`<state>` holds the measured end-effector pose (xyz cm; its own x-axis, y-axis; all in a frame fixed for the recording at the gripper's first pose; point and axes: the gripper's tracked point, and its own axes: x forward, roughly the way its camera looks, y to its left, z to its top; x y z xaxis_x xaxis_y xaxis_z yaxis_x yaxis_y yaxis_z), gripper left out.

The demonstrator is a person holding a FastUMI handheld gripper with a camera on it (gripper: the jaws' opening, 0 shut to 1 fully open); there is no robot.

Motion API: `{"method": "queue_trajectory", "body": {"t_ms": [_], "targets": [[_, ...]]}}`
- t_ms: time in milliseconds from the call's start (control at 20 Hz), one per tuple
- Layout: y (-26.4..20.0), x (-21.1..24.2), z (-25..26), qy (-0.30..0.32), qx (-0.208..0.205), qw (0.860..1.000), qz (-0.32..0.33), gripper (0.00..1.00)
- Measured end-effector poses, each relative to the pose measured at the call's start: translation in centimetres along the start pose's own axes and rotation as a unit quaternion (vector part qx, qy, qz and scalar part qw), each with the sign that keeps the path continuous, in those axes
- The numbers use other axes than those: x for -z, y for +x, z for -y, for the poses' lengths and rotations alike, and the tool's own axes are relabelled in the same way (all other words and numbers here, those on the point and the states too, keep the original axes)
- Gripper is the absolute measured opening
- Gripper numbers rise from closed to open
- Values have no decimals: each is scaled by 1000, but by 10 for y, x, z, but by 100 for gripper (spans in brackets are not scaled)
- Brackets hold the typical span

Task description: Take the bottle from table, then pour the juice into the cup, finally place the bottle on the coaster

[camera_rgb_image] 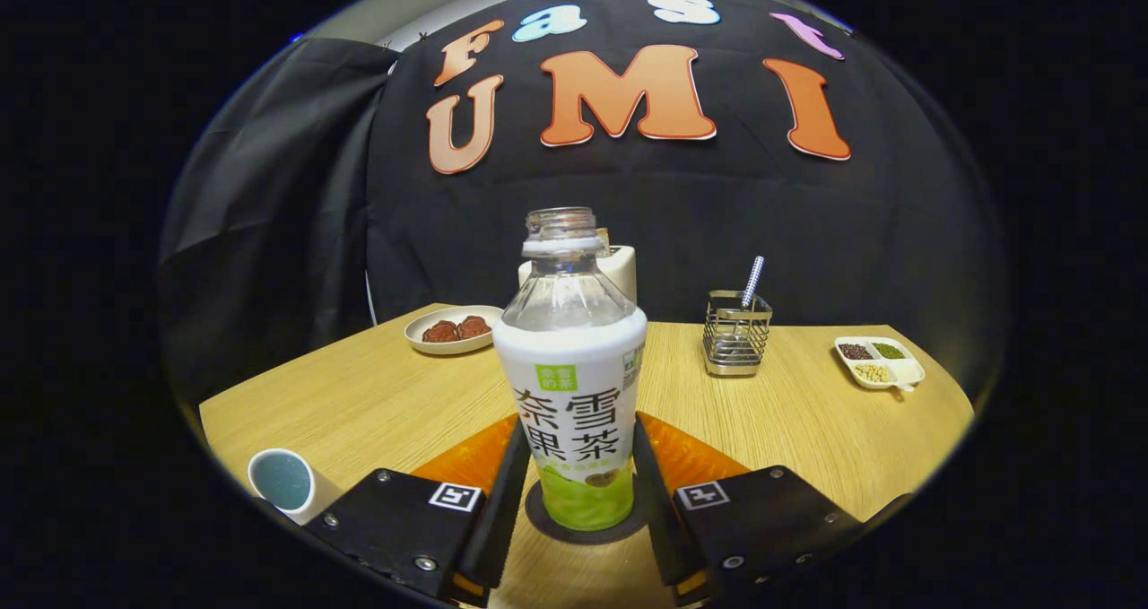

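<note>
The juice bottle (572, 385) stands upright on a dark round coaster (547, 521), right between the fingers of your hand-held gripper (574, 492). Its cap is off, and the clear upper part looks empty above the white and green label. Both fingers lie along the bottle's lower sides; whether they press on it or have just let go, you cannot tell from here. The coaster sits on the wooden desk (789, 421), with orange parts of the gripper showing to either side of the bottle's base. The cup (282, 482) lies to the left of the left finger, near the desk's front edge, its mouth turned toward you. Beyond the bottle, a white boxy thing (621, 268) peeks out from behind its neck. Further back on the left is a plate of brown food (453, 329); to the right stand a wire holder with a striped straw (735, 331) and, well apart, a divided dish of beans (879, 362).
</note>
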<state>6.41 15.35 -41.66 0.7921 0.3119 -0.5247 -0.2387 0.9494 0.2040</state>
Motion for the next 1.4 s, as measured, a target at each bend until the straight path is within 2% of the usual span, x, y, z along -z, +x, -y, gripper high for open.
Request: {"method": "queue_trajectory", "body": {"t_ms": [100, 350, 450, 600, 950, 1150, 1400], "targets": [[-3, -3, 1, 2, -2, 1000, 3, 67], [-27, -30, 2, 4, -3, 999, 35, 91], [-45, -46, 3, 3, -7, 999, 52, 95], [-81, -81, 6, -2, -1, 996, 86, 97], [-183, -157, 41, -32, 45, 986, 158, 97], [-225, -175, 71, -38, 94, 982, 159, 97], [-261, -188, 81, -39, 106, 978, 174, 97]]}}
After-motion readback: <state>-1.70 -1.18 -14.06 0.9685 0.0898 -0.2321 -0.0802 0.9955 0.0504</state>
